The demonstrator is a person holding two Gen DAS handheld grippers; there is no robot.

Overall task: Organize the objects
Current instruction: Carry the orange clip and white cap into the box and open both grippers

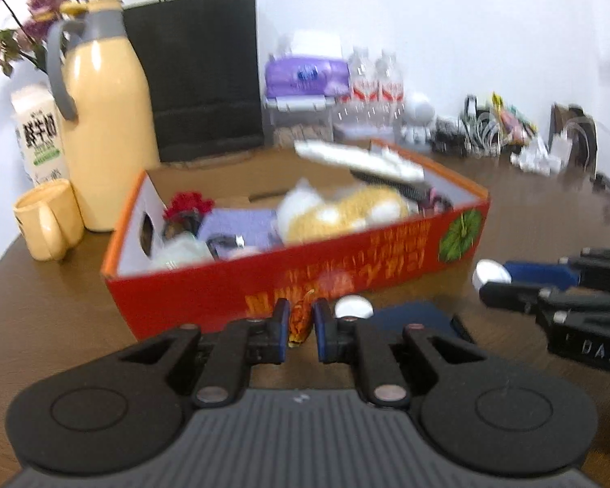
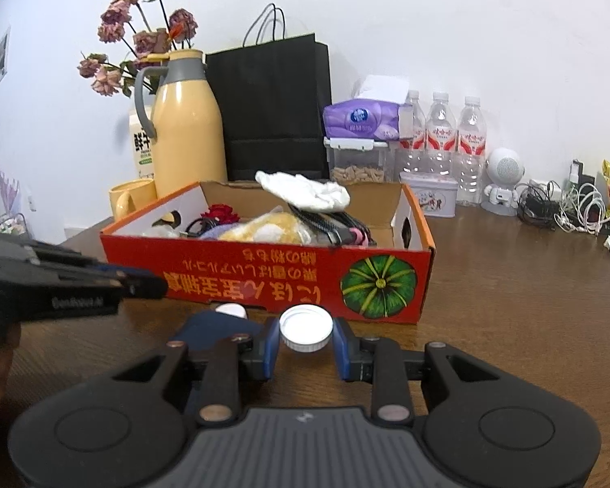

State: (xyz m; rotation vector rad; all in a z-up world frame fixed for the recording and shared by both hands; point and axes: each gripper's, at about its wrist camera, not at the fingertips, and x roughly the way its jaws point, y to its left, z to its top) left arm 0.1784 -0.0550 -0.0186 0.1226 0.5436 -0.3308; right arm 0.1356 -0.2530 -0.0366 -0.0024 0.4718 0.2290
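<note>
1. White cap [image 2: 305,325]: just in front of the red box [image 2: 264,280], near its pumpkin print, clamped betw. the blue pads of the right gripper [image 2: 307,343].
2. Handling, my guess: light, stiff plastic w/ ribbed rim, so pads should bite OK. Smooth top is slippery, so keep hold on the rim sides. Can't tell if anything hangs under it.
3. Left gripper [image 1: 301,325]: clenched, nothing betw. the jaws, hovering at the box's front wall, left of the cap.
4. Navy item [image 2: 219,325] w/ its own white end lies on the table [image 2: 528,305] against the box front, beside the cap.
5. In the way: box is already crowded, w/ white cloth [image 2: 305,191] draped over the back and a yellow plush [image 2: 272,223] mid-box. Free spots look few.
6. Behind the box's left end: thermos [image 2: 187,130] and mug [image 2: 128,199], clear of the drop path.
</note>
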